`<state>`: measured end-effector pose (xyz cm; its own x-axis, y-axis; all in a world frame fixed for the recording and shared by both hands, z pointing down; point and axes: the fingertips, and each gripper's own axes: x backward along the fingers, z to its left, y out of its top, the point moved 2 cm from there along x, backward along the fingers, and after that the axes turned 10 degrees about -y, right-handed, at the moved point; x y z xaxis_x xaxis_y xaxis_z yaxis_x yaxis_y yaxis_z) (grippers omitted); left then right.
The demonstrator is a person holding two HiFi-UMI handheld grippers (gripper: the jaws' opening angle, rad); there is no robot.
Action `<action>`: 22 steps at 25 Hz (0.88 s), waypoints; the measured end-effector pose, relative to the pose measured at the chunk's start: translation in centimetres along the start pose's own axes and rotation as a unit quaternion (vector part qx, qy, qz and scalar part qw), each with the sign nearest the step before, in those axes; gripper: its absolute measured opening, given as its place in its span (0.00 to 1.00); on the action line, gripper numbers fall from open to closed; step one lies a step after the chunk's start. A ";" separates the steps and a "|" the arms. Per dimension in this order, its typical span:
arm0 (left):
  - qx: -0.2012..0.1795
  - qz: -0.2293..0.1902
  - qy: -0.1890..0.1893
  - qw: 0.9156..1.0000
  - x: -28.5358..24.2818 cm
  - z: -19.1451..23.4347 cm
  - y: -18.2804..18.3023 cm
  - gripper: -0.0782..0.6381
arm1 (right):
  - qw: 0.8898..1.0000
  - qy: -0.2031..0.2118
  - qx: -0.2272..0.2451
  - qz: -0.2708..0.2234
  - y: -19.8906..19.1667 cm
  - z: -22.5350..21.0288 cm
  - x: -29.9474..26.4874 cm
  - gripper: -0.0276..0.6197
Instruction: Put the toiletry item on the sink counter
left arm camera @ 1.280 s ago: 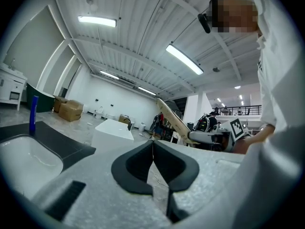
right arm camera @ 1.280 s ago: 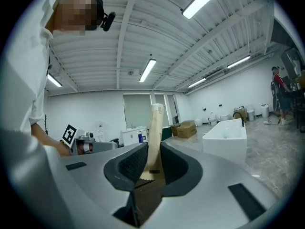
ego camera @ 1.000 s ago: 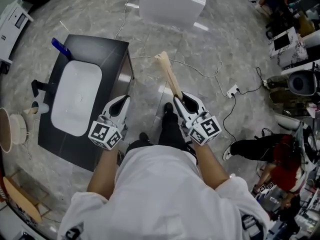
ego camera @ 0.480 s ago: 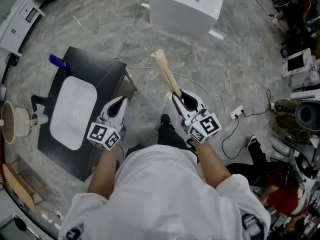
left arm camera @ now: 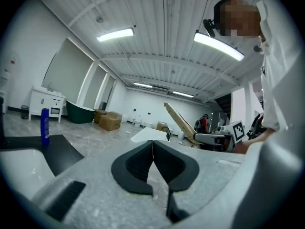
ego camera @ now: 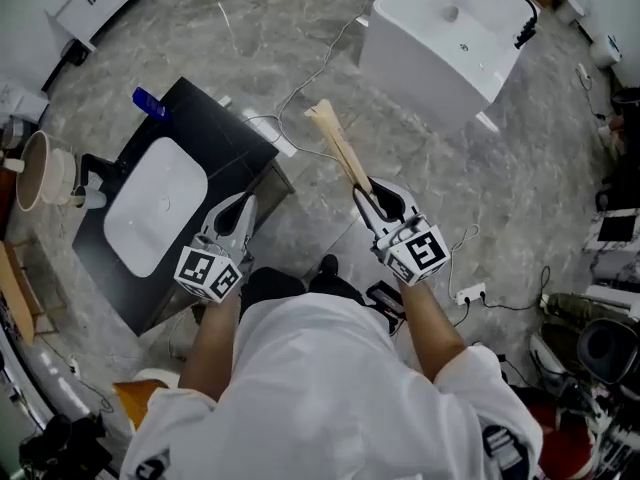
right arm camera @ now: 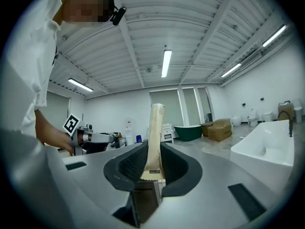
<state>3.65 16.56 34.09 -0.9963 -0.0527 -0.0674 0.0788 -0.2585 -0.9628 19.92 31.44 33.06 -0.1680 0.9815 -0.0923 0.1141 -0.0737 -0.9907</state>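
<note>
Tube point(right arm camera: 156, 128) clamped in jaws of right gripper point(right arm camera: 153, 151) — left gripper point(left arm camera: 152, 147) jaws together, empty.

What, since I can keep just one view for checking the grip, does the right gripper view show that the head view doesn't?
Only the right gripper view: the right claw pressing both sides of the crimped end of the tan toiletry packet, plus a green bathtub and a ceiling strip light. Only the head view: the black sink counter with its white basin, and a power strip on the floor. Both: the packet sticking out past the claw, and the white freestanding sink.
</note>
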 end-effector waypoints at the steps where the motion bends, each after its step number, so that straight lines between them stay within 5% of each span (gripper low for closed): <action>1: 0.002 -0.002 0.012 1.000 0.1 0.4 -0.1 0.13 | 1.000 0.010 0.004 0.001 0.1 -0.3 -1.0 0.18; 10: 0.024 -0.031 0.101 0.994 3.9 6.7 -1.1 0.13 | 0.995 0.095 0.012 0.020 -0.6 1.9 -11.3 0.18; 22: 0.057 -0.069 0.165 0.982 6.2 18.9 0.2 0.13 | 0.981 0.178 0.044 0.065 -0.9 7.3 -25.9 0.18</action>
<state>-1.87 -2.00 38.46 -0.9531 0.3004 -0.0368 -0.0736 -0.3482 -0.9345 17.06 4.80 35.59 0.1963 0.9612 -0.1941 0.0238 -0.2026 -0.9790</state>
